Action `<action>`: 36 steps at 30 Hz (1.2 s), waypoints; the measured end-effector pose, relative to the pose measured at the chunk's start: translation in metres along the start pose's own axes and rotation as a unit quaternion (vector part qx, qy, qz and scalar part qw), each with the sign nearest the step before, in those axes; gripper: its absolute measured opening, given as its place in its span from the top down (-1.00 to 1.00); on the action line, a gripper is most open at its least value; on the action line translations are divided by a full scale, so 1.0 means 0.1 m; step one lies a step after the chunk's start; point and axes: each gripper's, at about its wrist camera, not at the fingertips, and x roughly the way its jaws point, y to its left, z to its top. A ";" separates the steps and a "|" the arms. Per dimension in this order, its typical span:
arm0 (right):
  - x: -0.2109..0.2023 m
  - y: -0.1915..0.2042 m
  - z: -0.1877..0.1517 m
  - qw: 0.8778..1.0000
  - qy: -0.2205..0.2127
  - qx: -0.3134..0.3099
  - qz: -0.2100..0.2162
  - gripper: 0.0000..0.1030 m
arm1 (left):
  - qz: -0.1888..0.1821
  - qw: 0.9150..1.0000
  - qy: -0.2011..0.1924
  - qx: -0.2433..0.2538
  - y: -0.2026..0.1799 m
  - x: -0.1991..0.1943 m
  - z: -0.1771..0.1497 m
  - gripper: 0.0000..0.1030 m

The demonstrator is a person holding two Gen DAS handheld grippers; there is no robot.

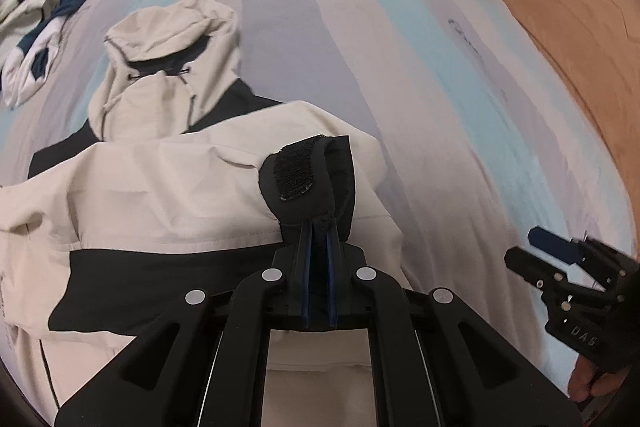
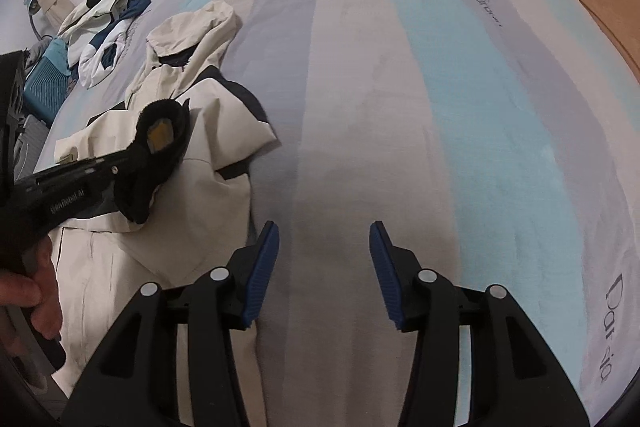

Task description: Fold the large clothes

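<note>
The left gripper (image 1: 319,227) has its jaws pinched together on the black sleeve cuff (image 1: 308,175), whose Velcro patch (image 1: 294,173) faces up. The right gripper (image 2: 324,267) has its jaws spread wide with nothing between them, hovering over bare striped bedcover (image 2: 400,107). In the left wrist view the cream-and-black hooded jacket (image 1: 168,179) lies flat on the bedcover, filling the frame from 9 to 6 o'clock, its long axis running from 6 toward 11 o'clock with the hood (image 1: 168,43) pointing away at 11. The held cuff sits above the jacket's chest. A second jacket, white and blue (image 1: 36,39), lies crumpled at 10 o'clock, well apart. Wooden floor (image 1: 580,47) shows at 2 o'clock.
</note>
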 end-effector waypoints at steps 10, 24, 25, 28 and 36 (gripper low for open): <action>-0.07 -0.10 -0.07 1.000 -0.018 -0.001 -0.016 -0.28 | 0.007 0.999 0.035 0.009 -0.18 0.41 -0.12 0.22; -0.22 -0.40 -0.37 0.999 -0.016 0.029 -0.037 -0.29 | -0.103 0.994 0.025 -0.018 -0.42 0.31 -0.08 -0.56; -0.23 -0.41 -0.39 0.999 -0.013 0.030 -0.039 -0.29 | -0.103 0.994 0.028 -0.014 -0.46 0.29 -0.08 -0.58; -0.28 -0.41 -0.39 0.999 -0.011 0.027 -0.040 -0.34 | -0.095 0.995 0.027 -0.013 -0.43 0.17 -0.06 -0.70; -0.34 0.11 -0.02 0.998 -0.042 -0.032 -0.022 -0.58 | -0.043 0.999 0.004 -0.012 0.40 -0.27 0.09 -0.88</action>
